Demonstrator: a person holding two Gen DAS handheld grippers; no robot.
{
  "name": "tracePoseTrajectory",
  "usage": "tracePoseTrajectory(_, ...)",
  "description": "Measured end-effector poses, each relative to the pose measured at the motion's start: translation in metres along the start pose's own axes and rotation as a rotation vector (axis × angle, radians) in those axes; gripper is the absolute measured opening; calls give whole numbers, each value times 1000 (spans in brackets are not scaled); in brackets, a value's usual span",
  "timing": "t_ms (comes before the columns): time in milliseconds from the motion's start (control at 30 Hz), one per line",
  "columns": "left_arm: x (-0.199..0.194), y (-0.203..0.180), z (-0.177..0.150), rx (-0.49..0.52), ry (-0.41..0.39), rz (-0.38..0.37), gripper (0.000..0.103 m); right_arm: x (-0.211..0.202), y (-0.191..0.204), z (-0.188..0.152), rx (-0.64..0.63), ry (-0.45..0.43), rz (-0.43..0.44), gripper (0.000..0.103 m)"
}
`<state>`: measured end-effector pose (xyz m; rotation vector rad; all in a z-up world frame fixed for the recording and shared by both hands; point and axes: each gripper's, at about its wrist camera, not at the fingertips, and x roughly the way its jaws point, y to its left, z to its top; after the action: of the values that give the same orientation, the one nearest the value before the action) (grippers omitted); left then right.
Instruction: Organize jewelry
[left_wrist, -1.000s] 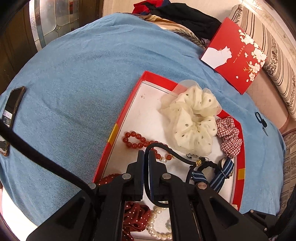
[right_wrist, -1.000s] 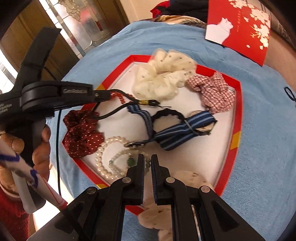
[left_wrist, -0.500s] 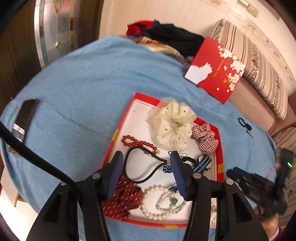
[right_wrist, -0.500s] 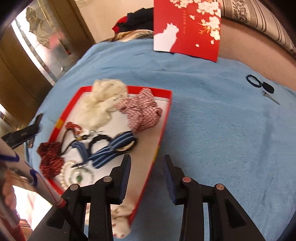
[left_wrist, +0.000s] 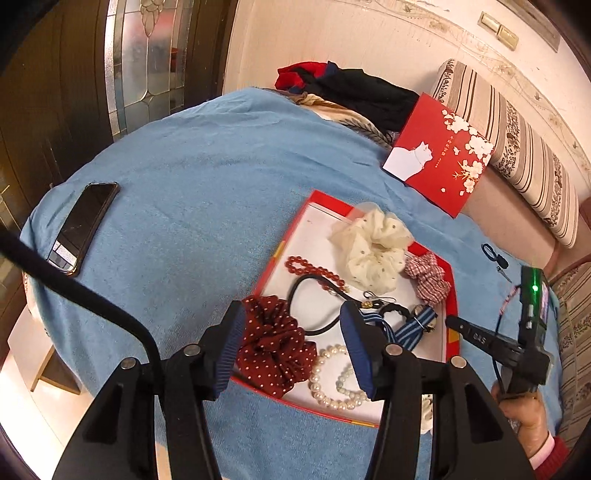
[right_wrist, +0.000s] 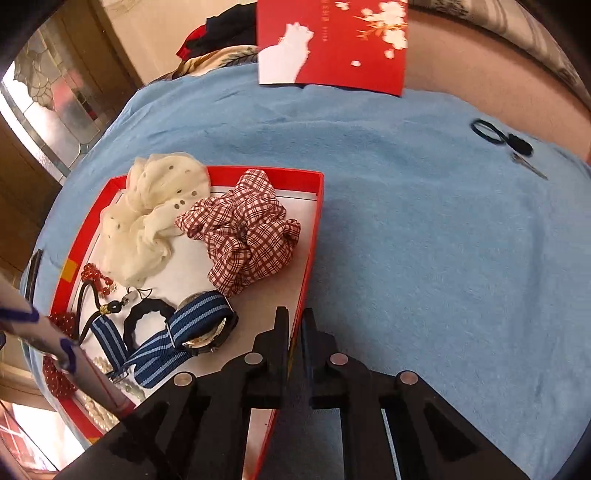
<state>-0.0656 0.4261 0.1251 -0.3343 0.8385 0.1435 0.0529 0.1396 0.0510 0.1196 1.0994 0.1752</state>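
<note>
Red shallow cardboard tray (right_wrist: 312, 236): right tongs (right_wrist: 293, 325) pinch its rim, left tongs (left_wrist: 291, 325) open, empty; advise keeping it level

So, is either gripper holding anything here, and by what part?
The right gripper is shut on the red tray, pinching its right-hand wall. The left gripper is open, holding nothing.

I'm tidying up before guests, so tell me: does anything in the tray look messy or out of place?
Yes. In the red tray, the black cord loops over the red beads and runs into the striped strap.
</note>
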Motion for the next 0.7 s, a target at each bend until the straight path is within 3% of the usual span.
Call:
tracePoseTrajectory(167, -6, -4, -8, -4, -9, -2, 52, -7, -7, -8, 10, 7, 9, 8)
tracePoseTrajectory(233, -14, -6, -13, -8, -25, 7, 57, -14, -11, -6, 28, -3, 31, 12)
tracePoseTrajectory(367, -34, -7, -22, -27, -79, 40, 69, -48, -15, -12, -2, -58, 50, 29)
tracePoseTrajectory(567, -80, -26, -47, -11, -220, 203, 81, -102, -25, -45, -75, -135, 45, 39)
tracePoseTrajectory(700, -116, -45, -67, 31, -350, 333, 96, -133, -31, -77, -120, -203, 7, 41)
